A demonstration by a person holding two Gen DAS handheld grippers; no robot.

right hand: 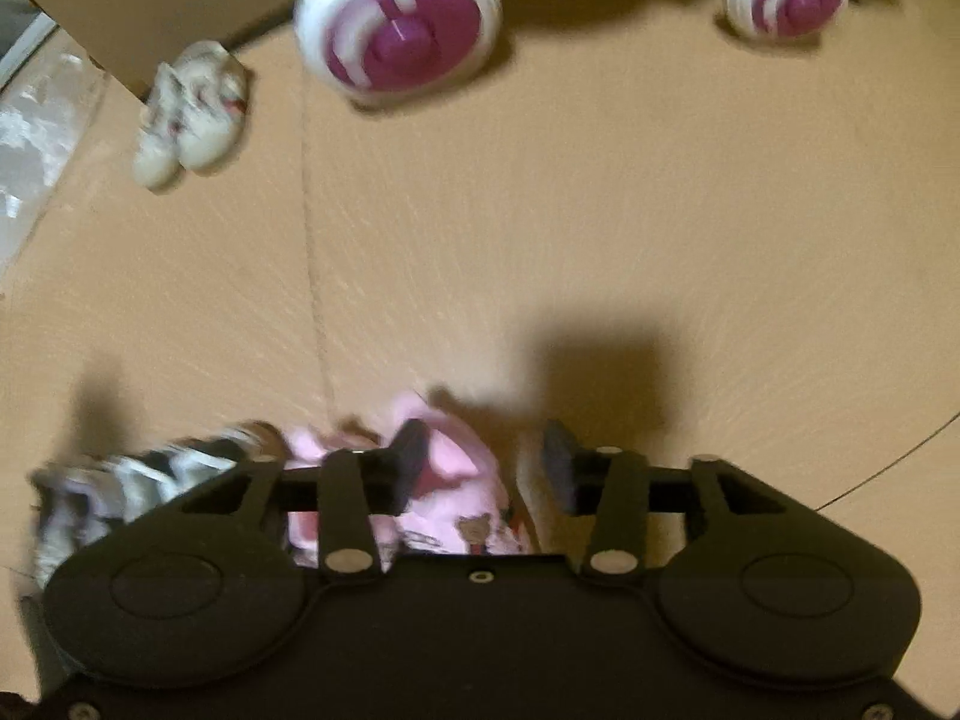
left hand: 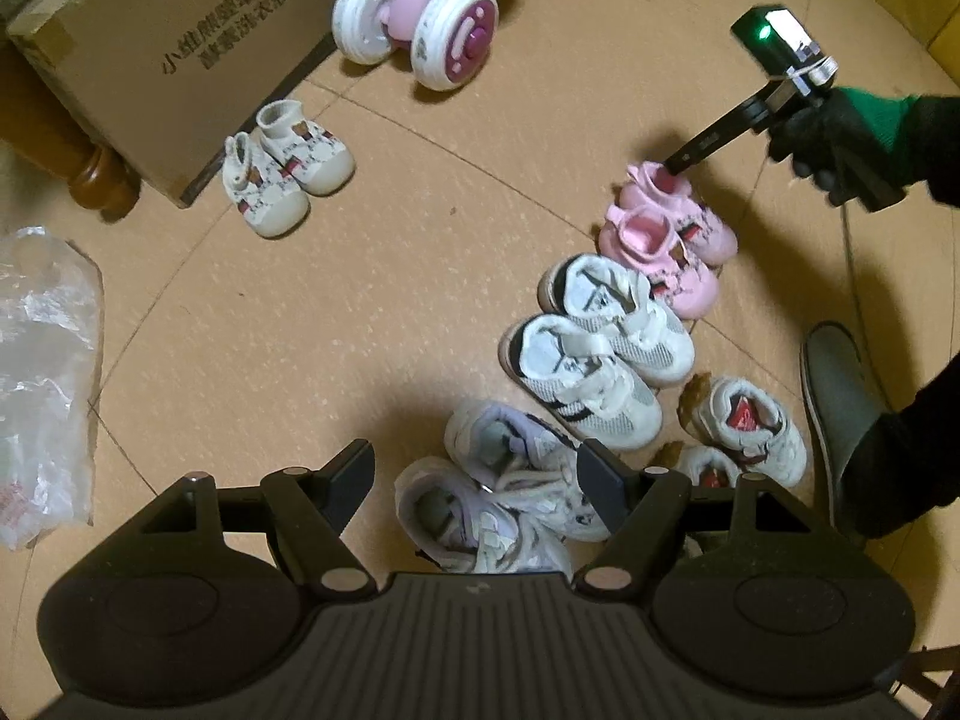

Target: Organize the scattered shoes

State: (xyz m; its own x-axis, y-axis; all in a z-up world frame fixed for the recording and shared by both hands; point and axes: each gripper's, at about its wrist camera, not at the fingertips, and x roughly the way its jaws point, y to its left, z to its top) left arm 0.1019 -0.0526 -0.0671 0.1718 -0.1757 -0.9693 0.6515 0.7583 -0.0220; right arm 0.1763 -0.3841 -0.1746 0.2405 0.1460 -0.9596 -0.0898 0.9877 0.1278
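Row of small children's shoes on tan tiled floor (left hand: 420,252), set pair by pair: pink fabric pair with bear patch (left hand: 672,246) at far end, then white mesh sneakers with black stripes (left hand: 600,354), then white-and-lilac strap sneakers (left hand: 510,492) nearest left wrist camera; white fleecy pair with red lining (left hand: 744,426) just beside the striped pair, toward the grey slipper (left hand: 834,396). Cream sock-style pair with bear print (left hand: 288,174) well apart from the row, touching corner of brown cardboard box with printed characters (left hand: 150,66).

Right gripper (left hand: 675,165) held steeply downward by black-gloved hand with green cuff (left hand: 834,144), fingertips at the collar of the farther pink shoe; contact not resolvable. In right wrist view, right gripper (right hand: 486,462) above the same pink shoe (right hand: 456,480), jaws parted to a moderate gap, nothing clamped; picture blurred.

Left gripper (left hand: 474,480) pointing steeply down over the lilac sneakers, jaws wide, nothing between the pads.

Surroundings: pink toy vehicle with white-and-magenta wheels (left hand: 420,18) at far side of floor; crumpled clear plastic bag (left hand: 42,372) at left edge; turned wooden furniture leg (left hand: 99,180) beside the box; dark sleeve (left hand: 900,468) at right edge over the slipper.
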